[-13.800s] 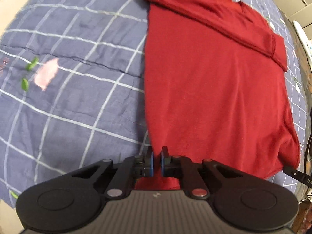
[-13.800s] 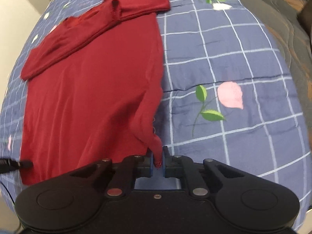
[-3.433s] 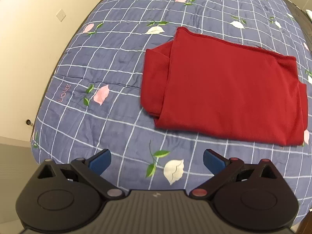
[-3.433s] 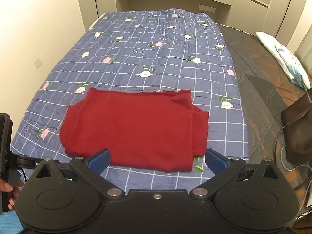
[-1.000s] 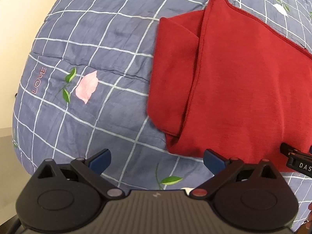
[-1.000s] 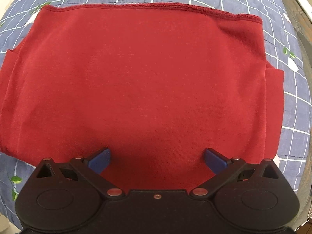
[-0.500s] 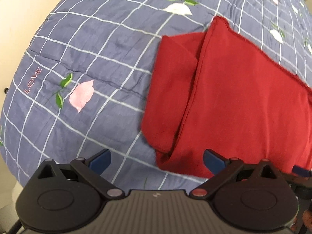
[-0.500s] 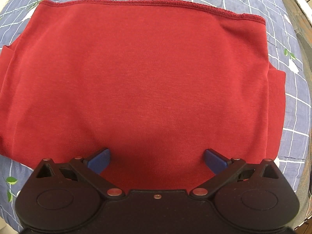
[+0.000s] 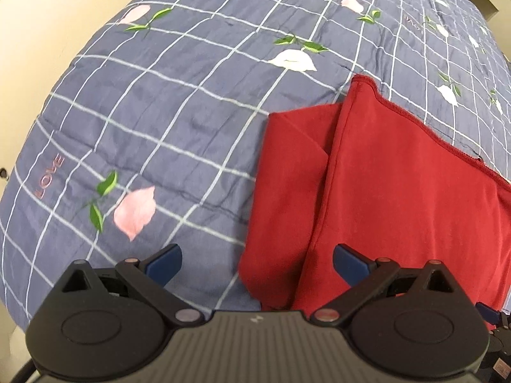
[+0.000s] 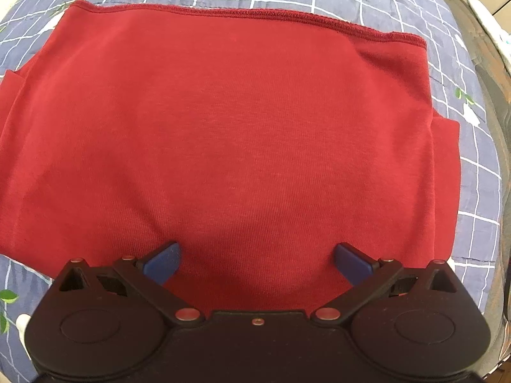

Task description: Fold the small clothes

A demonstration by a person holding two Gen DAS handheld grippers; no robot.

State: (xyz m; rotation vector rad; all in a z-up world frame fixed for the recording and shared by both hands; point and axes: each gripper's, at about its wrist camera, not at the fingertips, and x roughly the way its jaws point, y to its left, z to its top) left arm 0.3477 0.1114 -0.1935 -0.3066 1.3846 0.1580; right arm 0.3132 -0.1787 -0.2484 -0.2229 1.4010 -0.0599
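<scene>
Now the folded red garment (image 10: 230, 134) lies flat on the checked bedspread (image 9: 179, 102), filling the right wrist frame; left tongs (image 9: 257, 263) and right tongs (image 10: 257, 260) both gape, holding nothing.

Red garment (image 10: 230, 134) folded flat on bedspread (image 9: 179, 102).
</scene>
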